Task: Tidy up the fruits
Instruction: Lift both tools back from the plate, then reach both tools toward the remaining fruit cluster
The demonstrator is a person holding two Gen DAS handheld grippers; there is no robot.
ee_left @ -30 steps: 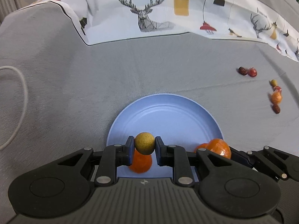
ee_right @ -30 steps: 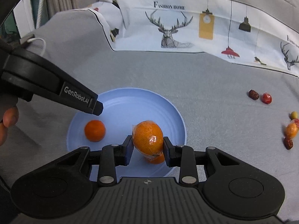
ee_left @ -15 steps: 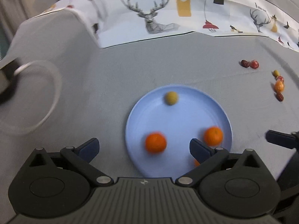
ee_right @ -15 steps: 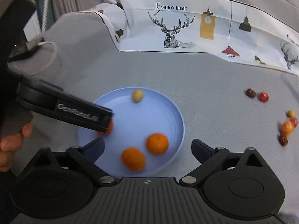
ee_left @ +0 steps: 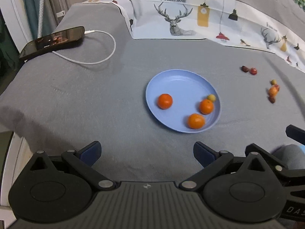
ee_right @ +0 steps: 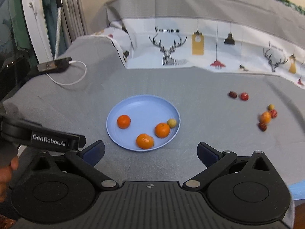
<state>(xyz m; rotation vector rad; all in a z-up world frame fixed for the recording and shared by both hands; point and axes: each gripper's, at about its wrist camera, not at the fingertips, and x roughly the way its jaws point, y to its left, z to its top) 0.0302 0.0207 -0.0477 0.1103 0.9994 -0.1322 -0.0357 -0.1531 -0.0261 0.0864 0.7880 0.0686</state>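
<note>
Three oranges (ee_left: 164, 101) and a small yellow fruit (ee_left: 211, 97) sit on the blue plate (ee_left: 177, 80); both grippers' fingers apart and empty, scattered small fruits (ee_right: 266, 117) left on the grey cloth

Black ribbed tool (ee_left: 146, 154), blue pads (ee_left: 91, 151), silver screws, GenRobot.AI lettering

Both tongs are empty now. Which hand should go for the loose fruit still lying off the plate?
Probably the right tongs: both are open, but the loose fruit cluster lies right of the blue plate, on its side. The left tongs would have to cross over.
</note>
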